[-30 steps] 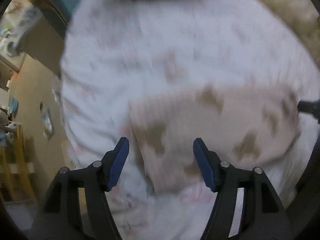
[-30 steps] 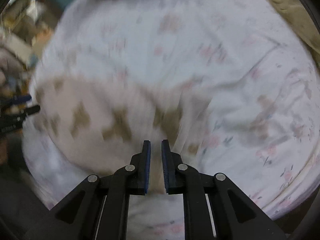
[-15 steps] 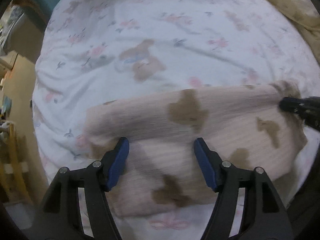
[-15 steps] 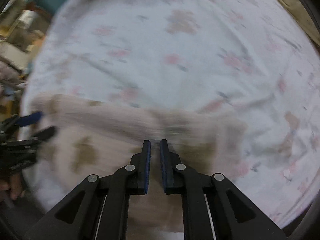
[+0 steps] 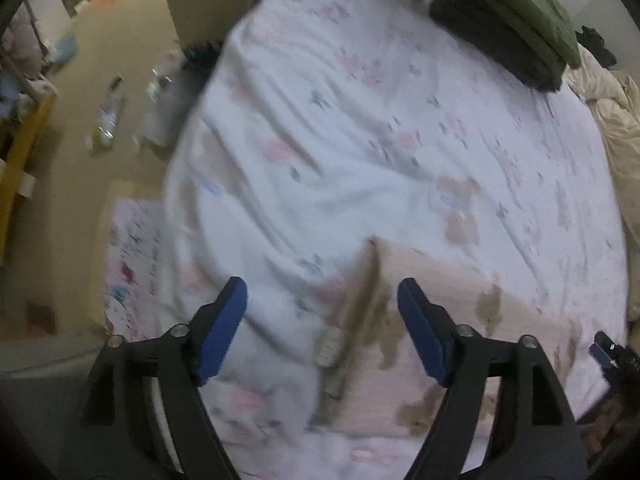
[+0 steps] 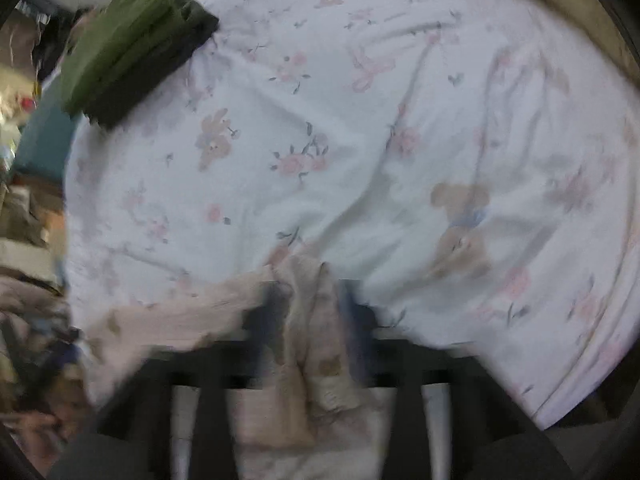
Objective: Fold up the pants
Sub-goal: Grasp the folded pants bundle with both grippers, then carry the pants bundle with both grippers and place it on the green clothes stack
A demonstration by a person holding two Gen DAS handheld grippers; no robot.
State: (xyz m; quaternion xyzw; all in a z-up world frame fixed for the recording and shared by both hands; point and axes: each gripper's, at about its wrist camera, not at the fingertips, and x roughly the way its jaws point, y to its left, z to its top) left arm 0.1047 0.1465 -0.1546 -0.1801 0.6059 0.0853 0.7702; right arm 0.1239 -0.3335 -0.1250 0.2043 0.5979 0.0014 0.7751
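Note:
The pink pants (image 5: 448, 312) with brown bear patches lie folded on the flowered bed sheet (image 5: 360, 140). My left gripper (image 5: 324, 320) hovers over their left edge. Its jaws are opening, wide apart, and the blue pads (image 5: 224, 324) touch nothing. The tip of my right gripper (image 5: 604, 350) shows at the pants' right end. In the blurred right wrist view, my right gripper (image 6: 314, 312) has its jaws opening, with a raised ridge of the pants (image 6: 312, 340) between them. The rest of the pants (image 6: 180, 320) spread to the left.
A stack of folded green and dark clothes (image 5: 512, 20) (image 6: 132, 52) sits at the far corner of the bed. A beige duvet (image 5: 616, 120) lies along the right side. Left of the bed are the floor, bottles (image 5: 108, 112) and a printed mat (image 5: 132, 264).
The right jaws, shut on the pants before, now stand apart around the fabric. Both grippers have rolled. The left one now hangs over the pants' left edge, its jaws a little wider.

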